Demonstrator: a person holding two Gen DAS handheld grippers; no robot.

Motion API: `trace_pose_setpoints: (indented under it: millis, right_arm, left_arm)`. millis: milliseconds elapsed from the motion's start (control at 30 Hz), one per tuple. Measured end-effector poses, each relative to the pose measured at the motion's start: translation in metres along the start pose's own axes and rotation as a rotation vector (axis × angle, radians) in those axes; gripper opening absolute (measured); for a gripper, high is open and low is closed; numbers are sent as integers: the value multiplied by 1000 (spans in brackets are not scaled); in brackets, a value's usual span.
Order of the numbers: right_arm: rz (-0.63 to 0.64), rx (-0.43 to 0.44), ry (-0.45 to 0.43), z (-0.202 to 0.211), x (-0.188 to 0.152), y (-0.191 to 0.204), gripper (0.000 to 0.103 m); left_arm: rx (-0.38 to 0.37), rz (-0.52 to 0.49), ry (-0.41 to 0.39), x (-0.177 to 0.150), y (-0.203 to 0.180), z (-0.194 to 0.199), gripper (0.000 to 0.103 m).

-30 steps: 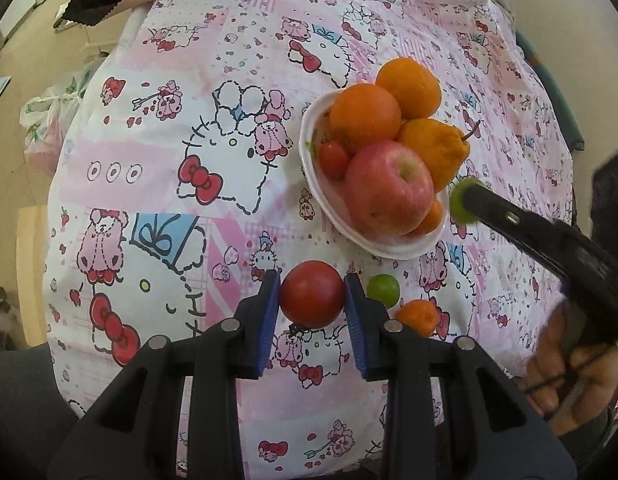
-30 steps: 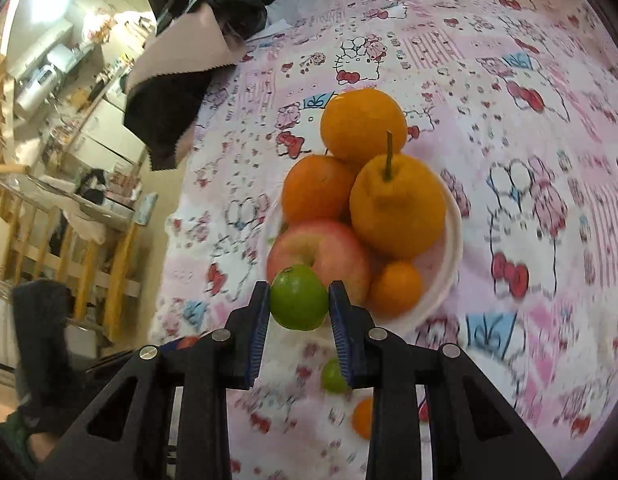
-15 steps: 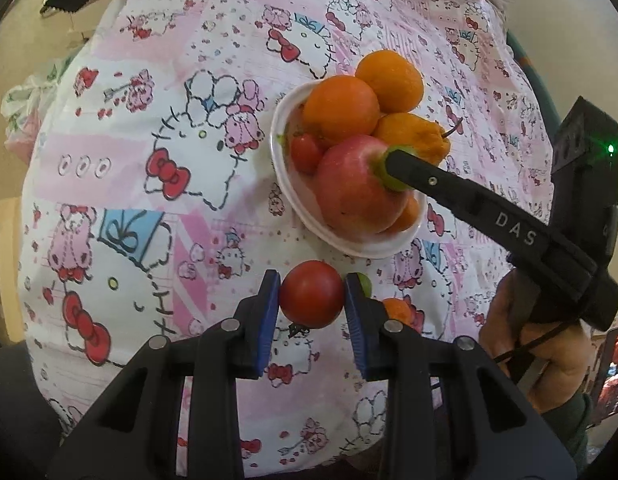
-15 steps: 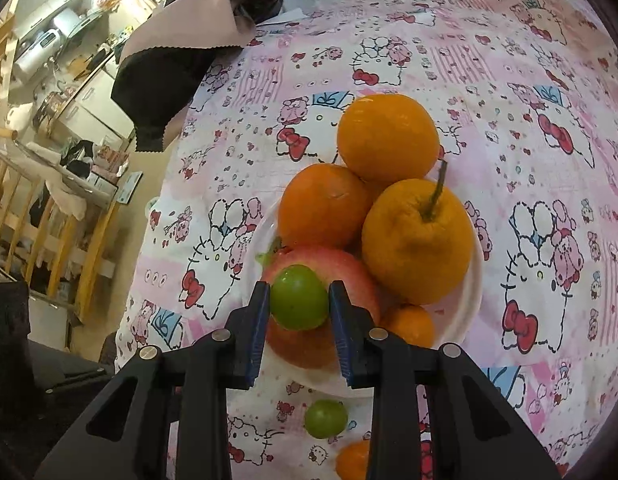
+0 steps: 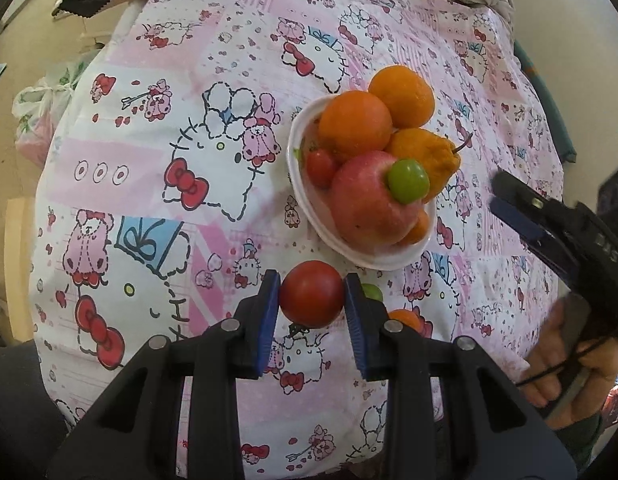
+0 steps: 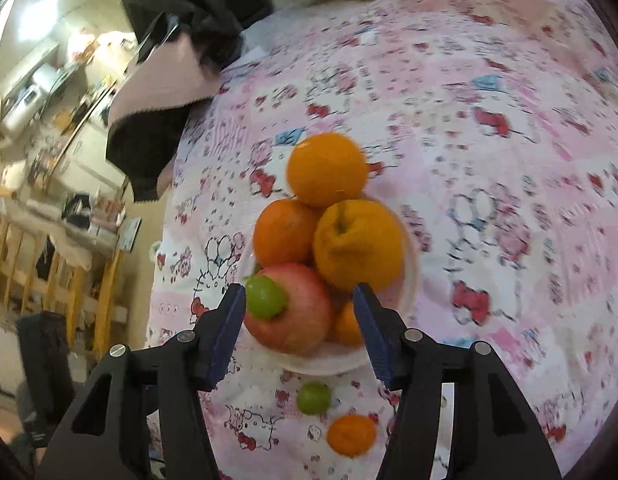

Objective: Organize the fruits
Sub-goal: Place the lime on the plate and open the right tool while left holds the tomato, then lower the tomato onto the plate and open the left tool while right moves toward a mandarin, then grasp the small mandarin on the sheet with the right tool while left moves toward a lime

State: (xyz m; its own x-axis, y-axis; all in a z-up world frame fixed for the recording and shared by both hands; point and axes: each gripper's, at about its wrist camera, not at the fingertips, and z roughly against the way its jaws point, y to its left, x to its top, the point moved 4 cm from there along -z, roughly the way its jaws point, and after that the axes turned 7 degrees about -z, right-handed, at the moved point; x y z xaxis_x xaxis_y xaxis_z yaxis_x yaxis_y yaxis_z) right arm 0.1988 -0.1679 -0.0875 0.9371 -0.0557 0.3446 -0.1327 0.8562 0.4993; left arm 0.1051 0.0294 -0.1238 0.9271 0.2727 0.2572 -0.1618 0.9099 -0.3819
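A white bowl (image 5: 297, 184) on the pink cartoon cloth holds oranges, a red apple (image 5: 365, 204), a small tomato and a knobbly orange fruit. A green lime (image 5: 407, 181) rests on top of the apple. My left gripper (image 5: 311, 296) is shut on a red tomato (image 5: 311, 294), held just in front of the bowl. My right gripper (image 6: 299, 312) is pulled back from the bowl (image 6: 409, 292) with its jaws opening; the lime (image 6: 266, 296) lies on the apple, free of the pads. In the left wrist view the right gripper (image 5: 509, 200) is at the right.
A second green lime (image 6: 313, 398) and a small orange (image 6: 351, 435) lie on the cloth in front of the bowl. A black and pink cloth (image 6: 157, 92) hangs over the far left table edge. A person's hand (image 5: 565, 364) holds the right tool.
The right gripper carried the lime over the bowl, let it go on the apple and drew back to the right and up. The left gripper kept still with the tomato.
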Motion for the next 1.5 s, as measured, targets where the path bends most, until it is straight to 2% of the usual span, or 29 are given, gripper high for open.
trace_pose_setpoints:
  millis: [167, 267, 333, 467, 600, 700, 800, 867, 1067, 1100, 1133, 1200, 1367, 1500]
  right_arm:
    - [-84, -3, 47, 26, -20, -20, 59]
    - [-100, -4, 66, 30, -34, -29, 59]
    - [-151, 48, 87, 27, -42, -39, 59]
    - [-186, 43, 103, 19, -45, -50, 59]
    - [-219, 63, 94, 21, -40, -55, 59]
    - [-210, 70, 80, 24, -37, -54, 59]
    - [-197, 63, 61, 27, -36, -52, 59]
    - [-198, 72, 61, 27, -35, -51, 59]
    - [-203, 89, 66, 26, -34, -48, 62]
    - [-201, 88, 65, 26, -34, -48, 63]
    - [-199, 84, 62, 26, -34, -47, 64]
    - [-200, 79, 56, 26, -34, -47, 66]
    - [-192, 45, 52, 23, -34, -50, 67]
    - [-206, 22, 50, 22, -33, -57, 67]
  left_arm:
    - [-14, -27, -12, 11, -10, 6, 28]
    - [-22, -29, -9, 35, -19, 4, 28]
    - [-7, -43, -19, 58, -30, 1, 28]
    - [55, -117, -69, 101, -60, -14, 28]
    - [45, -113, -36, 120, -78, -44, 28]
    - [55, -137, -1, 123, -92, -65, 28]
    - [112, -177, -8, 122, -99, -78, 29]
    - [140, -168, -15, 121, -96, -82, 29]
    - [146, -152, 13, 117, -91, -88, 30]
    - [144, -155, 15, 116, -91, -88, 35]
    - [140, -158, 15, 115, -91, -87, 46]
    - [129, -160, 11, 113, -91, -84, 61]
    - [132, -185, -8, 112, -92, -70, 63]
    - [137, -203, -60, 110, -87, -45, 63]
